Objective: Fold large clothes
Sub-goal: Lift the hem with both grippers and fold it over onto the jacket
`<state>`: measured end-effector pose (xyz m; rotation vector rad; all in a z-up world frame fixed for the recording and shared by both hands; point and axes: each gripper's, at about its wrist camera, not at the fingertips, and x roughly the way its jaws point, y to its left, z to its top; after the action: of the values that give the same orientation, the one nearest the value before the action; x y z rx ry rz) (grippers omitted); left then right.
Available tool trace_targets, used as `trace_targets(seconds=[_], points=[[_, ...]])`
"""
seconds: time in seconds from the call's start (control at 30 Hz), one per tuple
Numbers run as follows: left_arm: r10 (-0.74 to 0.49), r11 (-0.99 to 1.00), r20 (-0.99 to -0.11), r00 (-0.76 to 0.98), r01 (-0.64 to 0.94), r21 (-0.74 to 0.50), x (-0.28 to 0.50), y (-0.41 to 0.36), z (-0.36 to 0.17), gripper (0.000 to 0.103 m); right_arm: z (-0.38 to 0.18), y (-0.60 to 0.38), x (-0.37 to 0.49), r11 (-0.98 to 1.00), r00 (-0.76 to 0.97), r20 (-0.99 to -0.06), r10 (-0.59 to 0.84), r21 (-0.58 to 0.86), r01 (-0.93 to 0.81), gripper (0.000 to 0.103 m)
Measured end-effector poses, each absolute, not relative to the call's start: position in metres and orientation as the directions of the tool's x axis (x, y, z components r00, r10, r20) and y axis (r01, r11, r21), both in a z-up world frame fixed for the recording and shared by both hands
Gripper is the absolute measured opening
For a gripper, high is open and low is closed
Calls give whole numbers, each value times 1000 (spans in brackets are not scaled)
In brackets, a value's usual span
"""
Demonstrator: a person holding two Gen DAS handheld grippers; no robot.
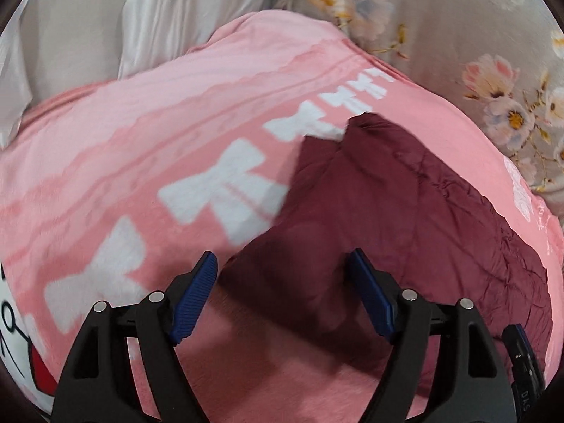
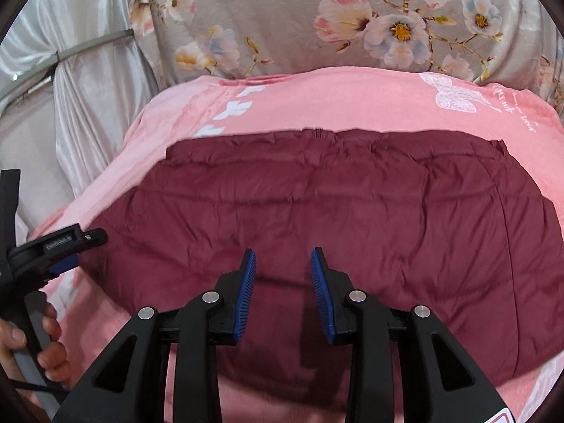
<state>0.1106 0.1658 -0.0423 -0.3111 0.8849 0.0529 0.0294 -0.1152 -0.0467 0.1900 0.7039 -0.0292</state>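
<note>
A dark maroon quilted jacket (image 2: 317,194) lies flat in a broad folded shape on a pink blanket (image 2: 317,105). In the left wrist view the jacket (image 1: 405,211) shows a raised corner pointing away. My left gripper (image 1: 282,257) is open wide above the jacket's near left edge, with nothing between its blue pads. My right gripper (image 2: 283,252) hovers over the jacket's near middle, its jaws open with a narrow gap and holding nothing. The left gripper (image 2: 67,246) also shows at the left edge of the right wrist view, beside the jacket's left side.
The pink blanket (image 1: 141,141) carries white bow prints and a cartoon figure at its left. Grey floral bedding (image 2: 299,17) lies beyond it. Silvery satin cloth (image 2: 88,88) hangs at the far left. A person's hand (image 2: 49,335) grips the left tool's handle.
</note>
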Motion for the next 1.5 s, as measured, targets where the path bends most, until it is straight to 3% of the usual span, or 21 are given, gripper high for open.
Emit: trace_targets(seconds=[0.1, 0.33, 0.5, 0.6, 0.63, 0.7, 0.83, 0.93, 1.2, 1.5], points=[[-146, 920, -767, 625, -200, -338, 105, 181, -54, 77, -55, -111, 26, 985, 747, -665, 26, 146, 96, 32], [-206, 870, -767, 608, -245, -428, 99, 190, -63, 78, -63, -110, 32, 986, 712, -702, 10, 126, 111, 33], [-187, 890, -780, 597, -234, -392, 106, 175, -67, 93, -65, -108, 34, 988, 698, -716, -5, 104, 114, 33], [-197, 895, -783, 590, -218, -389, 116, 163, -67, 93, -66, -110, 34, 987, 697, -717, 2, 111, 113, 33], [-215, 893, -780, 588, -204, -401, 119, 159, -66, 89, -66, -110, 34, 987, 696, -718, 3, 114, 112, 33], [-280, 884, -773, 569, -162, -439, 125, 150, -61, 59, -66, -110, 35, 987, 695, -719, 5, 117, 113, 33], [-297, 892, -755, 584, -113, -438, 125, 136, -37, 20, -66, -111, 36, 986, 693, -721, 10, 123, 114, 33], [-329, 891, -703, 630, -39, -452, 116, 126, -4, 14, -62, -114, 30, 985, 704, -709, 26, 139, 103, 33], [-447, 877, -596, 667, 193, -441, 86, 70, 70, 12, -49, -122, -8, 984, 725, -685, 78, 170, 54, 34], [-517, 856, -587, 623, 387, -343, 61, -20, 99, 12, -47, -132, -20, 975, 721, -683, 120, 219, 45, 33]])
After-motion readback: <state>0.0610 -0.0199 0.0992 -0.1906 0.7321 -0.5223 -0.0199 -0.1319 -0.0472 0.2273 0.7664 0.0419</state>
